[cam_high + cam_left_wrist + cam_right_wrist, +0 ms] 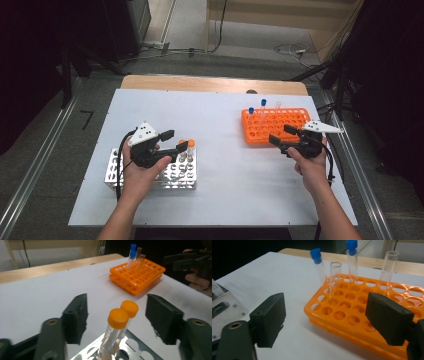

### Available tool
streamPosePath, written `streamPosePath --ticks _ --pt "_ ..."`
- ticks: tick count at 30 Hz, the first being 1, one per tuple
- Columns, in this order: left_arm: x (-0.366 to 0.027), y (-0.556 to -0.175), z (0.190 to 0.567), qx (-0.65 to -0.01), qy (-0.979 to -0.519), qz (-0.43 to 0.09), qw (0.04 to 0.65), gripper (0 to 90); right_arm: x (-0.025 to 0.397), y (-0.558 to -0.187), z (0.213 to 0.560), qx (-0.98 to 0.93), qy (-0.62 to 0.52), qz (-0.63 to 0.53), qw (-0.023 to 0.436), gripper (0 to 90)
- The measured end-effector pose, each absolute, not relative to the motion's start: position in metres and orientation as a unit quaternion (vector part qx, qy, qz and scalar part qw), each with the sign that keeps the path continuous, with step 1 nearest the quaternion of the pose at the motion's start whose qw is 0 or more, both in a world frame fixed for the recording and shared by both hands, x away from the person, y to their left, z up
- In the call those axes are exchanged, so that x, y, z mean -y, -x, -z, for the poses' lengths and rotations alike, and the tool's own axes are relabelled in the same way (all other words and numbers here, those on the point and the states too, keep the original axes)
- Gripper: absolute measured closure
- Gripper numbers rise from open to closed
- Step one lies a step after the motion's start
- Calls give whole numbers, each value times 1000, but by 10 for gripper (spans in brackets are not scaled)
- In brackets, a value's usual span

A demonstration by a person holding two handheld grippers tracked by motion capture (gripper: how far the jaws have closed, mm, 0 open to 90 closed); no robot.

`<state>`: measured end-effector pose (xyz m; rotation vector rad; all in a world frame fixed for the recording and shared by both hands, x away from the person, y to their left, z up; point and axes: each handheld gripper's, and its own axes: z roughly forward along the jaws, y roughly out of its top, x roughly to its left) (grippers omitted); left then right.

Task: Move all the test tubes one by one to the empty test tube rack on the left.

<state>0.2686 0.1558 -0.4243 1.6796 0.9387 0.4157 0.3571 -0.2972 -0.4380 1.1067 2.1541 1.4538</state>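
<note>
Two clear tubes with orange caps [117, 318] stand side by side at a corner of a metal rack [150, 172] on the left of the white table. My left gripper [175, 140] is open, one jaw on each side of the two caps [187, 145] without touching them. At the right, an orange rack [277, 125] holds two blue-capped tubes [318, 262] and two uncapped clear tubes [335, 277]. My right gripper [281, 134] is open and empty, hovering at the near edge of the orange rack [352, 312].
The white table sheet [215, 125] lies open between the two racks. A wooden edge [210, 82] runs along the far side. Beyond the table are dark stands and cables on the floor. The metal rack [222, 305] shows at the left of the right gripper view.
</note>
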Motion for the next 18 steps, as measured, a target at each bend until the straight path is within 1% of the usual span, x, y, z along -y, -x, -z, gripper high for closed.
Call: streamPosePath --ticks 3,5,10,18 --pt "-159 -268 425 -394 -704 -161 569 192 297 -364 438 -750 -393 -505 166 206" --pt "-160 -267 425 -393 -700 -161 574 114 296 -370 437 -750 -396 -500 173 227" --pt "-162 -265 427 -387 -697 -152 584 0 296 -389 434 -740 -419 -490 189 275" --pt "-164 -262 428 -375 -696 -151 593 0 296 -421 439 -735 -451 -469 193 349"
